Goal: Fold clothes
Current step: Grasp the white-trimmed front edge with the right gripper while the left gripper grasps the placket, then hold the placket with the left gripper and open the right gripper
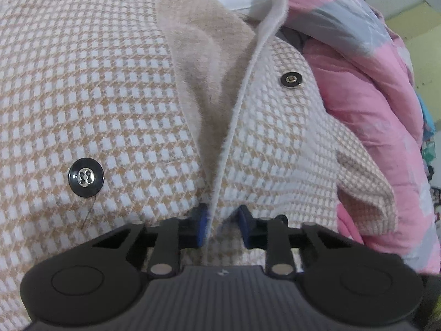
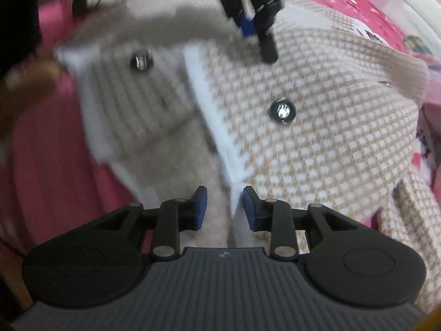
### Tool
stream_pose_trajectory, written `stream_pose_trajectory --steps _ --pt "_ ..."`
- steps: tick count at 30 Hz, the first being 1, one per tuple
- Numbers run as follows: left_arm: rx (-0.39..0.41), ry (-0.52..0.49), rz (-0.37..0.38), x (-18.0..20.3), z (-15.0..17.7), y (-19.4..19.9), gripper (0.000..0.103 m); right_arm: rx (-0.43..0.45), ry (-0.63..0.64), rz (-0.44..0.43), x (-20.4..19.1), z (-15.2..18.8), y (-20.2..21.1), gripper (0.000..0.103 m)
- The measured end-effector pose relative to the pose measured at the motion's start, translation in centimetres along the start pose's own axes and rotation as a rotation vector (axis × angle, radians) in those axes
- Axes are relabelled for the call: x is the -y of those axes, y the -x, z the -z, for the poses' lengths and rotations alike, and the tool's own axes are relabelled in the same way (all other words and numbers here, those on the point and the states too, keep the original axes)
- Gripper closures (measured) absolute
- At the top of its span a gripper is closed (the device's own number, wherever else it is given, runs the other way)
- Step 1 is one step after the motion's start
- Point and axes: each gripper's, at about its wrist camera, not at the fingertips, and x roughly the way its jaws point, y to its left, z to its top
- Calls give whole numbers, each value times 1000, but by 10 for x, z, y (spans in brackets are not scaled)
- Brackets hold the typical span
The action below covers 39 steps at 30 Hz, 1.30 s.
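Left wrist: checked coat [image 1: 110,96] (two buttons)

checked jacket [image 2: 317,138] between parted claw [image 2: 224,207]

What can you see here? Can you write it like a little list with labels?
garment: tan and white checked woolly jacket, plain beige inside
front edge: pale fuzzy jacket edge, standing up between the left claw's blue pads
buttons: round black buttons with silver middles
underneath: pink bedding
left claw: edge between its pads, gap showing
right claw: open at the jacket's white edge
sharpness: right view blurry
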Motion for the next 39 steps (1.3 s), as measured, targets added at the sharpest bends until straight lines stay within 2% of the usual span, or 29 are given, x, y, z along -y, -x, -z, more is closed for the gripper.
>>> stream_pose_trajectory --steps 2,5,10,11,12,14,18,21,25,29,31,34,37,39 --pt "-2 26 -7 -1 0 -4 90 -23 30 53 -7 4 -7 75" --pt "-2 69 -8 -3 0 -10 93 -44 -24 64 -3 11 -7 75" --pt "-1 118 -9 -4 1 -19 96 -36 7 100 -14 20 -3 73" --pt "4 125 -8 -3 1 -20 97 -35 12 111 -16 21 -2 75" --pt "13 131 -6 -4 2 -16 98 -38 10 129 -16 19 -4 81" --pt "45 136 27 0 5 -10 98 -38 -1 183 -13 14 2 101" --pt "84 77 146 8 24 24 99 14 -45 271 0 8 48 101" --pt "54 -20 170 18 47 30 99 9 -67 254 6 17 85 101" --pt "-41 -107 135 29 76 9 99 -64 -61 222 1 38 87 101" --pt "-16 -201 156 39 91 23 99 -48 -35 238 -2 32 102 101" --pt "-52 -203 133 35 92 8 99 -57 -50 204 1 36 101 101" --pt "-115 -223 57 30 98 -24 99 -125 -40 114 0 49 70 100" --pt "-100 -236 52 33 100 -27 99 -182 -22 21 10 45 60 97" --pt "-83 -274 44 42 107 -30 99 -147 -56 -45 32 29 79 94"
